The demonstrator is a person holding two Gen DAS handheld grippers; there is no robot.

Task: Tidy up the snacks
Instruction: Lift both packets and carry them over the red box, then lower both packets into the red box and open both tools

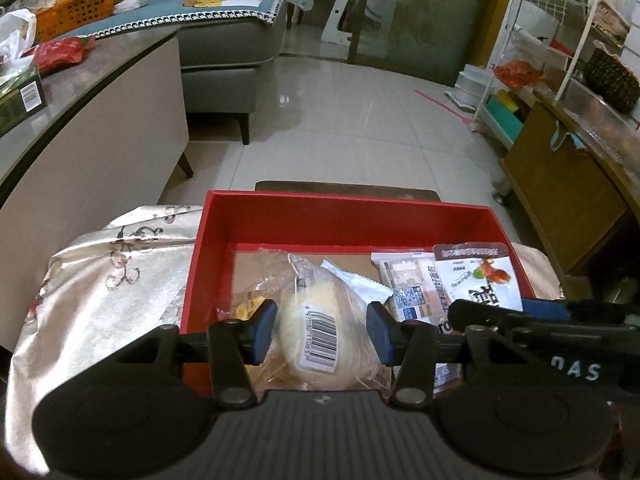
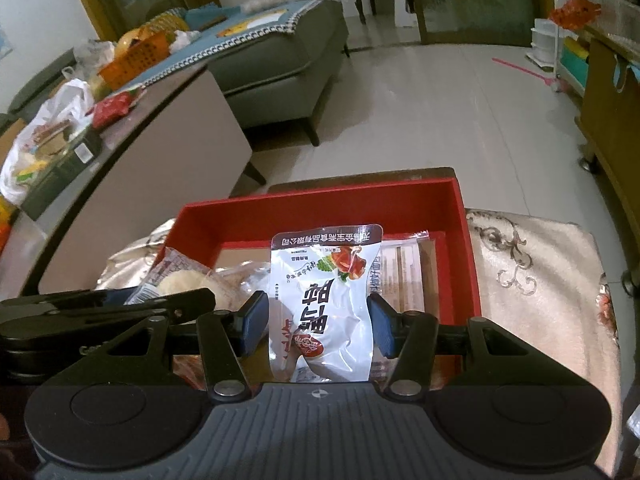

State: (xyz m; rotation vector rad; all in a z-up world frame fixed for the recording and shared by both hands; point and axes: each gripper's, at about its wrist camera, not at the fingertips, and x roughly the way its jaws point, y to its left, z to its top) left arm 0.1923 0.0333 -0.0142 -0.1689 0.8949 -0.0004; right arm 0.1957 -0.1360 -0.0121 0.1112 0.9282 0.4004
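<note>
Left gripper: its blue pads stand on either side of a wrapped bread bun, barcode label facing up. Both pads press into the clear wrapper, so the bun reads as grasped. It sits over the near-left part of the red box.

Right gripper: the jaws bracket a silver-white snack pouch with a red meat picture and dark top band. The pouch is upright and tilted toward the box's far wall, and both pads meet its edges, so it is taken as grasped; the lower end is hidden behind the gripper body, so whether it touches the box floor cannot be told.

Box contents: a checkered bread packet lies flat toward the right wall, beside the pouch. A small white sachet lies between the bun and that packet. The cardboard floor is bare toward the far wall.

Support: the box rests on a cream embroidered cloth, which shows past both its left and right edges.
</note>
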